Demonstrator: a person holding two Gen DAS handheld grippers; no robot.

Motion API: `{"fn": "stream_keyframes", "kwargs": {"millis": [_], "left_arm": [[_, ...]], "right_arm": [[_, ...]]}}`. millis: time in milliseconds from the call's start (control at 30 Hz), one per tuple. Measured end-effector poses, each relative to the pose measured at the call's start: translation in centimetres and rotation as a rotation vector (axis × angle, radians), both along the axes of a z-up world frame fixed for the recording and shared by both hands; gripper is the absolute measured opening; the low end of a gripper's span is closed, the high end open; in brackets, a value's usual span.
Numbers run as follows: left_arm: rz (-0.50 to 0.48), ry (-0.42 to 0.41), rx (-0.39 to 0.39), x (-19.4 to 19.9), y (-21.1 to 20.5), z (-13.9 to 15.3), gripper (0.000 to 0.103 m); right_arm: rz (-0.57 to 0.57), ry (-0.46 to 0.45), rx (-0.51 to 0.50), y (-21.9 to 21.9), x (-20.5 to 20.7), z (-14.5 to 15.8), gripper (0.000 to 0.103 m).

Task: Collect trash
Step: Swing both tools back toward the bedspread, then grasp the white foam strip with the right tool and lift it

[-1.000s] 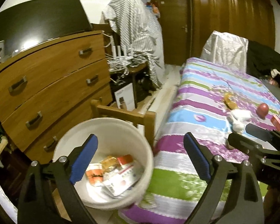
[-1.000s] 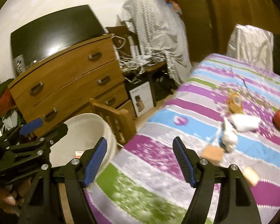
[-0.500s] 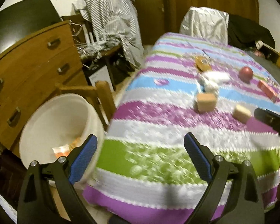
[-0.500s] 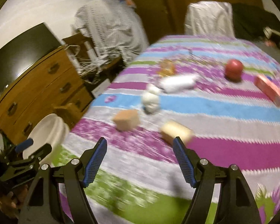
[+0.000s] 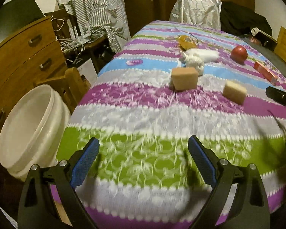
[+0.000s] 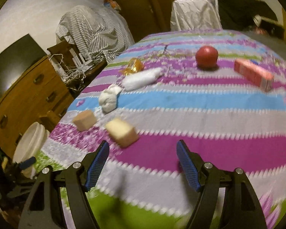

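Both tongs, left [image 5: 143, 164] and right [image 6: 143, 163], gape empty over the striped bedspread [image 6: 200, 114]: two tan foam blocks [image 6: 122, 134], one red ball [image 6: 206, 56], one white plastic bucket [image 5: 28, 127] off its left edge.

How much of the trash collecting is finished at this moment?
Nothing visibly done: the bucket interior is hidden. Both left gripper and right gripper are open and empty. Left: two blocks, tissues, wrapper, pink box on the bed.

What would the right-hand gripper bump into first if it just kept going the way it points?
Probably the striped bedspread itself. The right gripper tilts down at bare cover, its open jaws empty. The pale foam block lies just left of that line, though depth is uncertain.
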State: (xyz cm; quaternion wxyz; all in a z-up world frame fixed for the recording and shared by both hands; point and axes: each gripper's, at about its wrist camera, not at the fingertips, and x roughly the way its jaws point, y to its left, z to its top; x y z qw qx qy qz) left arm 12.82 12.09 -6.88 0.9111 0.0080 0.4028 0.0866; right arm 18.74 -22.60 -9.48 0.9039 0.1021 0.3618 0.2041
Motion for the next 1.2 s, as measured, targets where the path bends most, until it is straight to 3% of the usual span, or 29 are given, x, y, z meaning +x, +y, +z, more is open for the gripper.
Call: {"fn": "stream_keyframes", "kwargs": {"millis": [133,200,267,367,400,467,633,733,800,867,1033,1200], "left_arm": [[0.007,-0.032,-0.013,2.0,0.4,0.5,0.094],[0.013,-0.056,-0.013,3.1,0.8,0.6,0.096],[0.021,-0.066,-0.012,4.2,1.3,0.2,0.097],[0.024,-0.014,-0.047,6.0,2.4,-1.5,0.097],[0.019,0.036,-0.100,6.7,3.1,-2.4,0.097],[0.007,0.026,-0.133,6.7,3.6,-2.3,0.097],[0.002,0.027,-0.110,6.6,3.4,-2.7,0.097],[0.000,0.025,-0.125,6.8,3.6,-2.8,0.097],[-0.002,0.026,-0.131,6.9,3.7,-2.8,0.097],[-0.004,0.026,-0.137,7.3,3.8,-3.0,0.097],[-0.008,0.018,-0.156,7.3,4.0,-3.0,0.097],[-0.011,0.008,-0.178,7.3,4.3,-3.0,0.097]], "right_arm": [[0.153,-0.086,-0.094,1.1,4.4,1.5,0.079],[0.285,-0.106,-0.155,2.6,7.5,1.9,0.092],[0.380,-0.111,-0.222,4.0,10.2,2.0,0.095],[0.535,-0.105,-0.344,6.6,14.7,1.5,0.098],[0.598,-0.101,-0.387,7.6,16.5,1.1,0.098],[0.662,-0.103,-0.453,9.2,19.1,0.8,0.098],[0.793,-0.070,-0.547,12.3,24.3,-0.6,0.098],[0.906,-0.025,-0.605,14.2,25.3,-2.3,0.098],[0.949,0.033,-0.609,14.9,25.6,-3.2,0.083],[0.937,0.051,-0.561,14.5,25.3,-3.0,0.072],[0.806,0.041,-0.503,11.7,22.0,-1.8,0.069],[0.477,0.084,-0.405,4.6,14.5,0.4,0.069]]}}
